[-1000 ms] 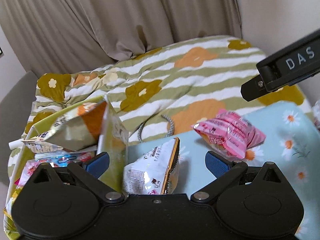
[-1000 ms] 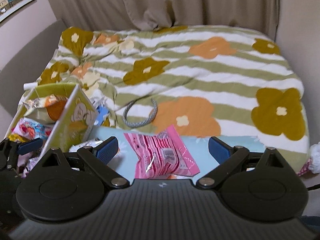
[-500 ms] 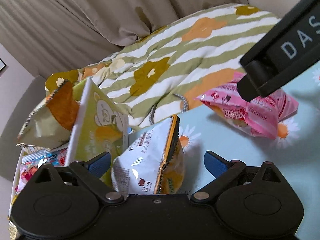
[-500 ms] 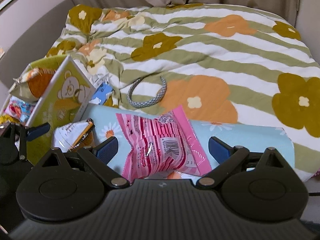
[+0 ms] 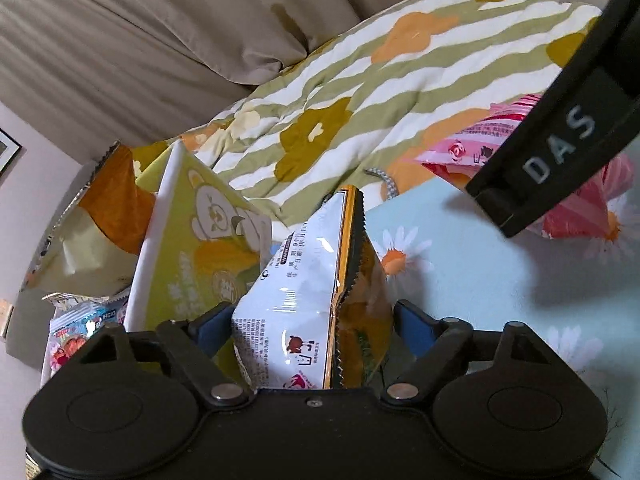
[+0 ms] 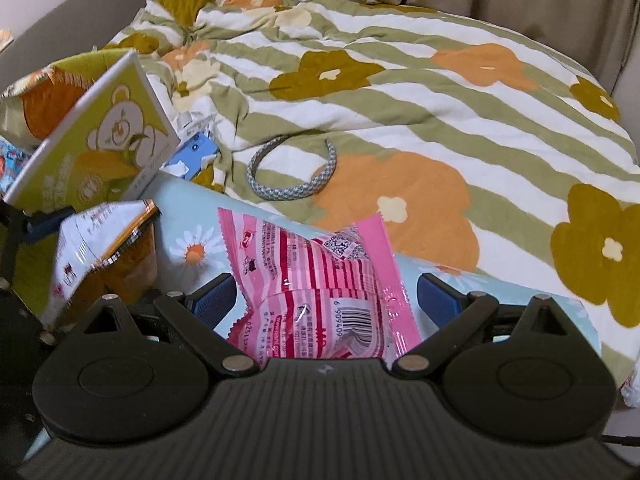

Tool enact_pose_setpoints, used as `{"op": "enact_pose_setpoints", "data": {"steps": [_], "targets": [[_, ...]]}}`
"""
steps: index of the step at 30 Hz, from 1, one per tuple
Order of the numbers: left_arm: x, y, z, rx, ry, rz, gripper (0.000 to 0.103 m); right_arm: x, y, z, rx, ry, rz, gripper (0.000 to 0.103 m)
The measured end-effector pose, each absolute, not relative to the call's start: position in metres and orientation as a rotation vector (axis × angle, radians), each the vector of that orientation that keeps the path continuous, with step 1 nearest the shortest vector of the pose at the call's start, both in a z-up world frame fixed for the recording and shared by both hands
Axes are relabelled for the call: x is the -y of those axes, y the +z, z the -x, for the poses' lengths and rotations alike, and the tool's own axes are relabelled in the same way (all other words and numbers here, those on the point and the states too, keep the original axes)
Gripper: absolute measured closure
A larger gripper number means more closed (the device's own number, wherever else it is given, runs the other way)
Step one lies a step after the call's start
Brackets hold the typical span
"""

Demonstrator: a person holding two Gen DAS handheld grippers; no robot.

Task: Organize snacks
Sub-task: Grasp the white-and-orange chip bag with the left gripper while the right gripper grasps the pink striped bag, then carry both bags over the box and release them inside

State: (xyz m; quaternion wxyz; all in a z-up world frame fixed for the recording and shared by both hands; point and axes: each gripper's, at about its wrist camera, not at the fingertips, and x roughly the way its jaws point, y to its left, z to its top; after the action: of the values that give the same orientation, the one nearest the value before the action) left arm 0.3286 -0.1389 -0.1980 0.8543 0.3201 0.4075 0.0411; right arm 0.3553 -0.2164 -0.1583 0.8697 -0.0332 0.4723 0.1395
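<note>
A: Snack packets, where are they? 
B: White-and-gold packet (image 5: pixel 304 300) stands upright between the left gripper's (image 5: pixel 306 322) spread fingers; pink packet (image 6: pixel 320 280) lies flat between the right gripper's (image 6: pixel 326 300), also unclosed.

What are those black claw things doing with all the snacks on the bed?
A person is tidying snacks with a claw-like gripper in each hand. The left gripper sits around a white and gold snack bag standing on the blue daisy cloth, its fingers close beside the bag. The right gripper is open around a pink striped packet lying on the same cloth. Beside them, a green bear box already holds several snack bags. A braided headband lies on the flowered blanket.
</note>
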Motion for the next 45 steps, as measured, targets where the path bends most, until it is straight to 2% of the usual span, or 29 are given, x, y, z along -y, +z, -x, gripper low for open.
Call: {"op": "enact_pose_setpoints", "data": {"steps": [1,6,21,22,23,28,45], "targets": [[0.139,-0.198,-0.328,-0.858,0.079,-0.666,0.037,0.216,-0.160,-0.356,-0.991,0.293,0.071,0.000],[0.135,-0.193,-0.326,-0.879,0.051,-0.613,0.044,0.215,-0.164,-0.359,-1.002,0.297,0.079,0.000],[0.132,-0.168,-0.307,-0.890,0.032,-0.450,0.045,0.224,-0.171,-0.361,-0.975,0.310,0.019,0.000],[0.132,-0.166,-0.305,-0.886,0.030,-0.446,0.045,0.226,-0.168,-0.359,-0.967,0.314,0.012,0.004],[0.134,-0.163,-0.303,-0.880,0.027,-0.438,0.045,0.227,-0.164,-0.356,-0.957,0.327,0.001,0.019],[0.137,-0.148,-0.288,-0.850,0.014,-0.415,0.045,0.230,-0.155,-0.346,-0.970,0.317,-0.017,0.022],[0.111,-0.023,-0.213,-0.599,0.034,-0.290,0.046,0.209,-0.028,-0.264,-0.739,0.338,-0.061,0.022]]}}
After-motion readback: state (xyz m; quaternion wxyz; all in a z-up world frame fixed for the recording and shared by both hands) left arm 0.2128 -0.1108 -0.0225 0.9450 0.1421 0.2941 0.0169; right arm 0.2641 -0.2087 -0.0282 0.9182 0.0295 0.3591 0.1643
